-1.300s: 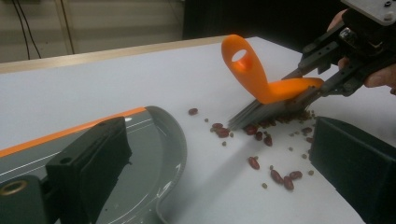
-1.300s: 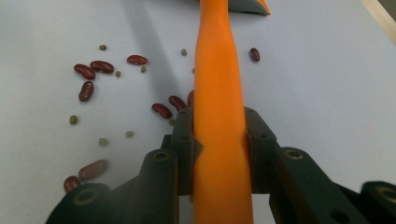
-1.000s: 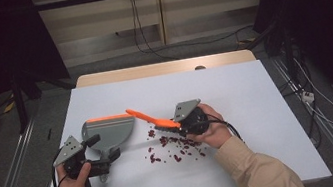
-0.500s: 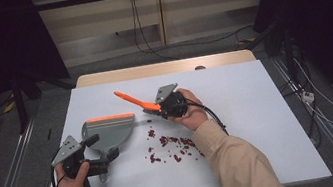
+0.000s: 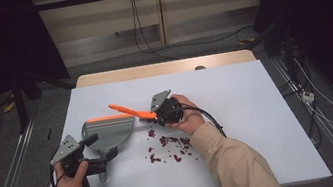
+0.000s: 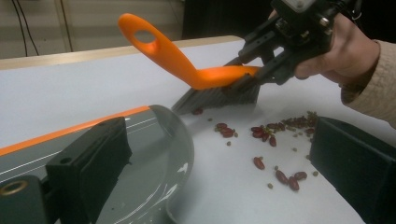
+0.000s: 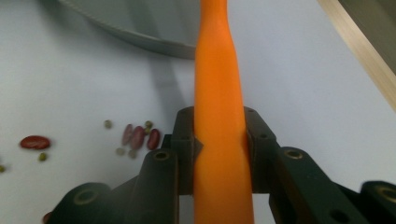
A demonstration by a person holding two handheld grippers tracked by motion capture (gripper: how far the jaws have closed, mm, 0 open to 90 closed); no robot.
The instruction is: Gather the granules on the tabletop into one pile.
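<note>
step: sweeping beans point(image 5: 169, 146) on desk point(image 5: 260, 124) twd dustpan point(image 5: 107, 131)
R tongs point(image 5: 154, 117): clamped on brush point(image 5: 129, 111)
L tongs point(image 5: 103, 156): gripping dustpan handle
next: drag bristles thru beans into pan

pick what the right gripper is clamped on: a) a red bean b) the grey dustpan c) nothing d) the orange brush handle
d: in the right gripper view the right gripper pinches the orange brush handle from both sides, apart from the grey dustpan.
</note>
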